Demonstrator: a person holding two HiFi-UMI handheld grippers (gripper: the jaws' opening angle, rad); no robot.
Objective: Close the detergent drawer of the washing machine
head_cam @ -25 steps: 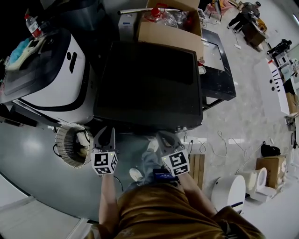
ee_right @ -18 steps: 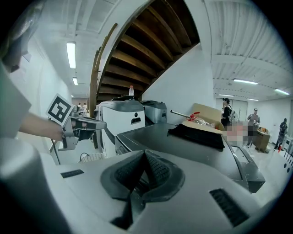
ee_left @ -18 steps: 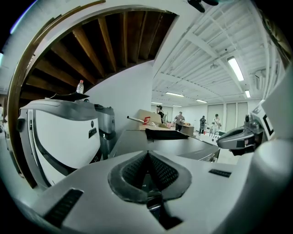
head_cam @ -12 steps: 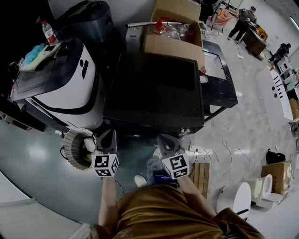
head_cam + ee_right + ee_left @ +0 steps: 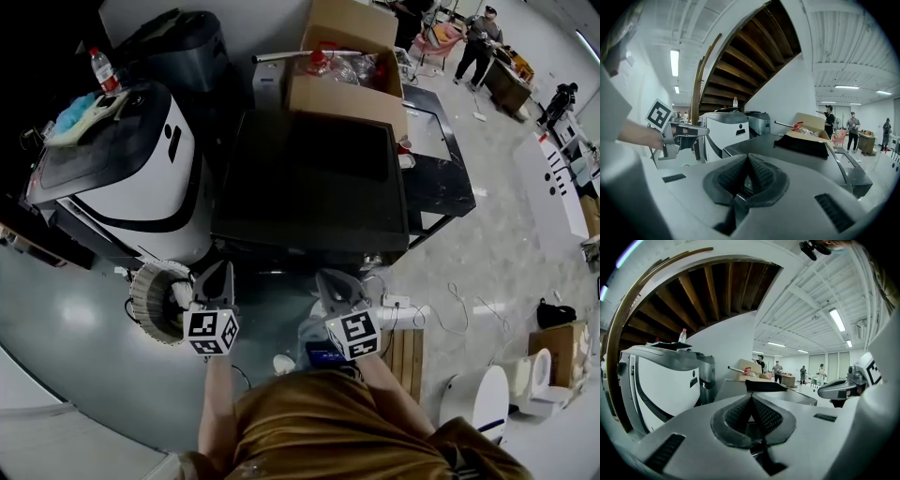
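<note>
The washing machine [image 5: 309,178] is the dark, flat-topped box in the middle of the head view. Its front face and detergent drawer are hidden under the top's near edge. My left gripper [image 5: 217,272] hangs just before the machine's front left corner and my right gripper [image 5: 330,279] before the front middle, neither touching it. In the left gripper view the left gripper's [image 5: 751,397] pads meet with nothing between them, and the machine's grey top [image 5: 736,389] lies beyond. The right gripper's [image 5: 747,157] pads are also together and empty, facing the machine's top [image 5: 787,152].
A white-and-black appliance [image 5: 122,178] stands left of the machine with a bottle [image 5: 108,67] on it. An open cardboard box [image 5: 347,66] sits at the machine's back. A coiled hose [image 5: 155,300] lies on the floor left, a power strip [image 5: 394,305] right. A dark low table [image 5: 436,159] adjoins.
Both grippers have risen a little, still side by side before the machine. The head view has shifted, so the machine and the white appliance sit lower and further right.
</note>
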